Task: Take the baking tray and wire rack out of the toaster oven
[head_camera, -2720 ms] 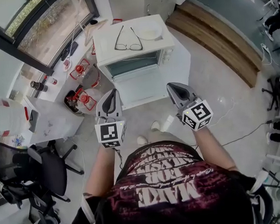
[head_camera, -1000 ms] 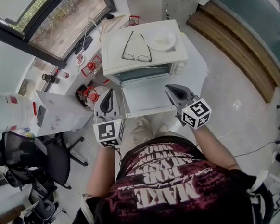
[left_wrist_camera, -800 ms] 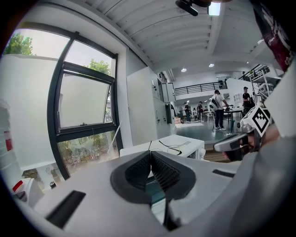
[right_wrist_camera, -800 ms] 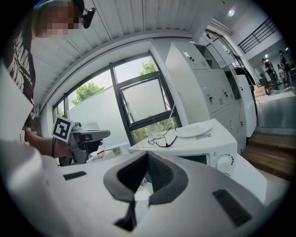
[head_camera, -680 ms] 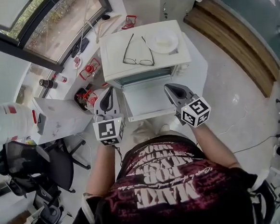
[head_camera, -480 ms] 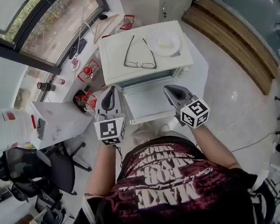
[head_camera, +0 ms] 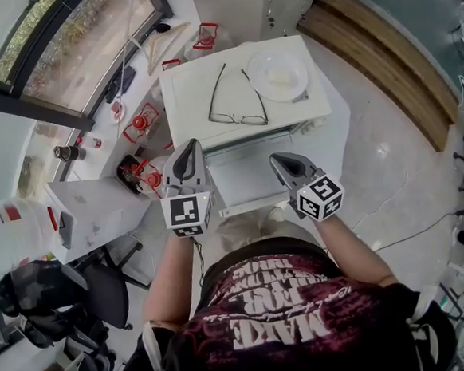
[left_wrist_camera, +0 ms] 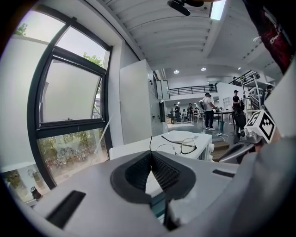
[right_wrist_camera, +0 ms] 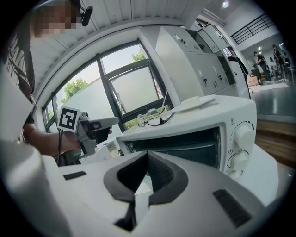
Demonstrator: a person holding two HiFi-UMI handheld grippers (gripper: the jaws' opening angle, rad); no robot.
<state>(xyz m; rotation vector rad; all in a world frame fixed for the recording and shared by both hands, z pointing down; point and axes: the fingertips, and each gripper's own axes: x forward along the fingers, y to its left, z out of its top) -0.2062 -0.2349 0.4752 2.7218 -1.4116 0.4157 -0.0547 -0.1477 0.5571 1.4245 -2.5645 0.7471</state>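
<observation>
- I see the toaster oven (head_camera: 189, 96) standing on a white table (head_camera: 328, 113) and taking up most of the tabletop. Its door (head_camera: 247, 175) is folded down flat toward me.
- The right gripper view looks into the dark oven mouth (right_wrist_camera: 185, 146). A pale level edge runs across inside it, but I cannot tell whether that is the baking tray or the wire rack. Neither one is outside the oven.
- A pair of glasses (head_camera: 240, 120) lies on the oven's top with the lenses near its front edge. A white plate (head_camera: 278, 75) sits toward the top's right back corner.
- My left gripper (head_camera: 190, 148) hangs by the door's left edge. Its jaws are pressed together with nothing between them (left_wrist_camera: 151, 157).
- My right gripper (head_camera: 279, 160) hangs by the door's right edge. Its jaws are likewise closed and empty (right_wrist_camera: 147, 157).
- Both grippers point at the oven front, well apart from each other.
</observation>
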